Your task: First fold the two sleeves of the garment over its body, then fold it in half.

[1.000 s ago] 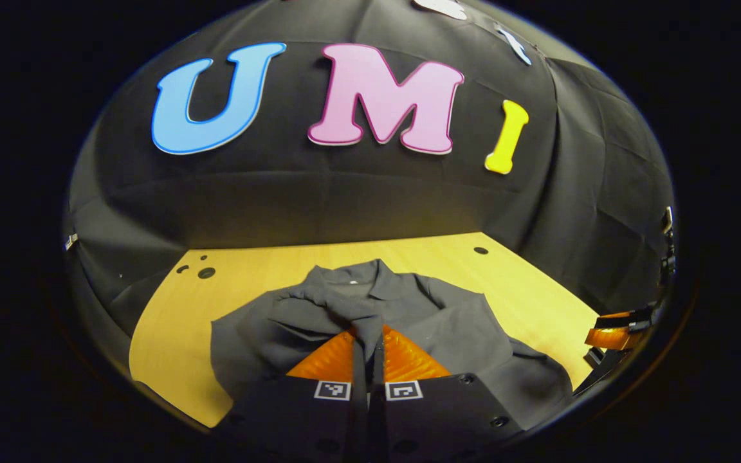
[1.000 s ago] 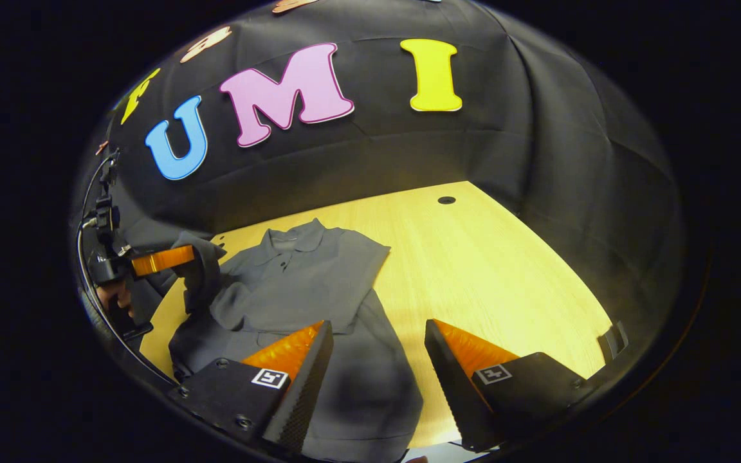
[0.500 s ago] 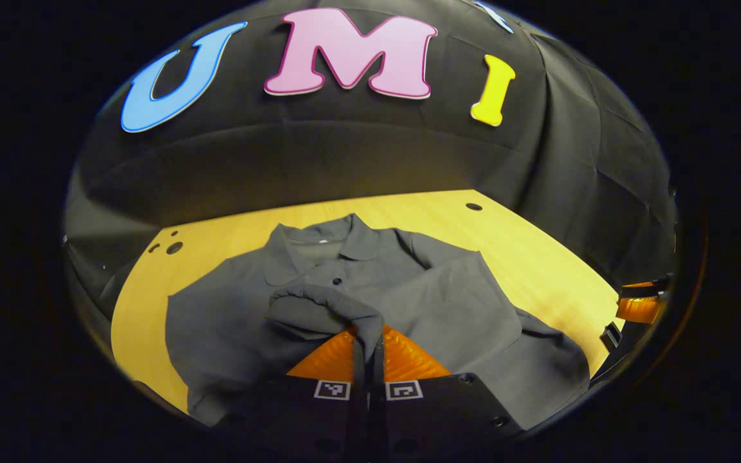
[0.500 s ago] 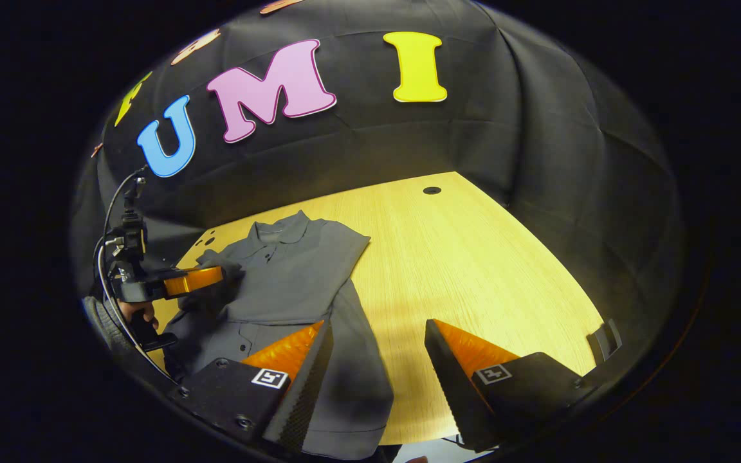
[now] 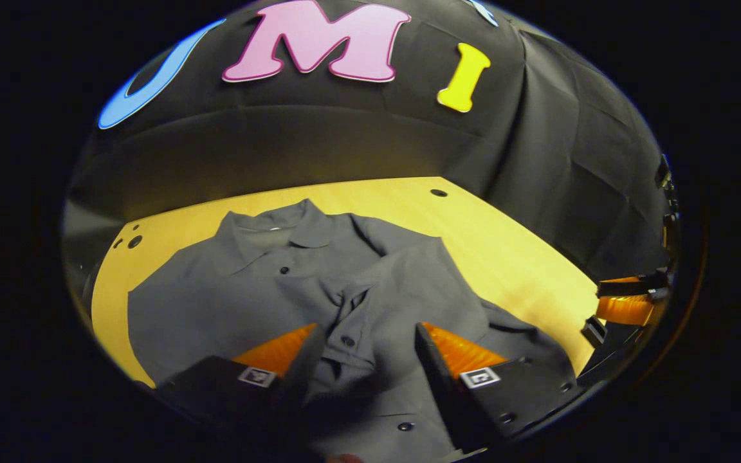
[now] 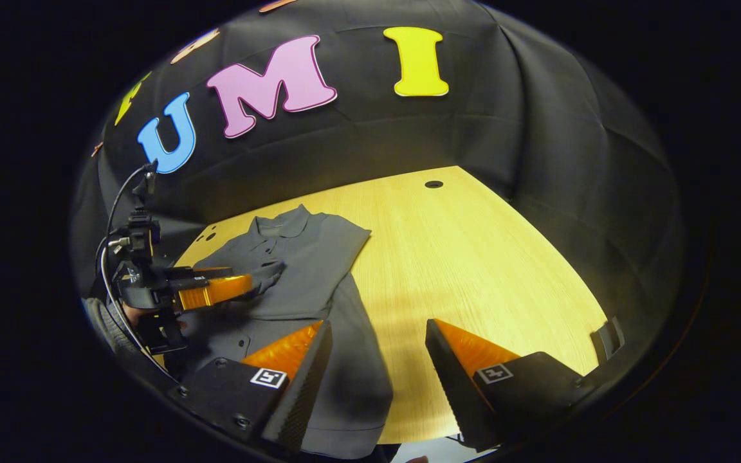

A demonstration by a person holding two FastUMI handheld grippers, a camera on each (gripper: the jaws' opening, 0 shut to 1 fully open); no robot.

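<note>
— Two grippers on record. Left gripper [image 5: 364,347]: fingers spread wide, nothing pinched between them, poised low over the garment [image 5: 229,302], pointing toward 12 o'clock in the left gripper view.

— Confirmed from the other side?

— Confirmed. Seen in the right gripper view at 9 o'clock as the same left gripper [image 6: 242,288], orange fingers lying roughly level, tips at the folded sleeve [image 6: 271,270]; contact with the cloth not determinable. Held by a hand [image 6: 129,315], partly hidden behind the handle.

— Right gripper?

— Right gripper [image 6: 377,347]: jaws parted, empty, raised above the table [image 6: 473,257], its left finger over the garment's lower edge, its right finger over bare wood. Also visible at 3 o'clock in the left gripper view.

— Position of the garment?

— Grey collared shirt, spread flat on the yellow wooden table, collar toward 12 o'clock near the booth wall. Both sleeves lying folded inward over the body, meeting near the button placket. Hem toward 6 o'clock, passing under both sets of fingers.

— Other items?

— Small dark holes in the tabletop at 10 o'clock and 1 o'clock in the left gripper view.
</note>
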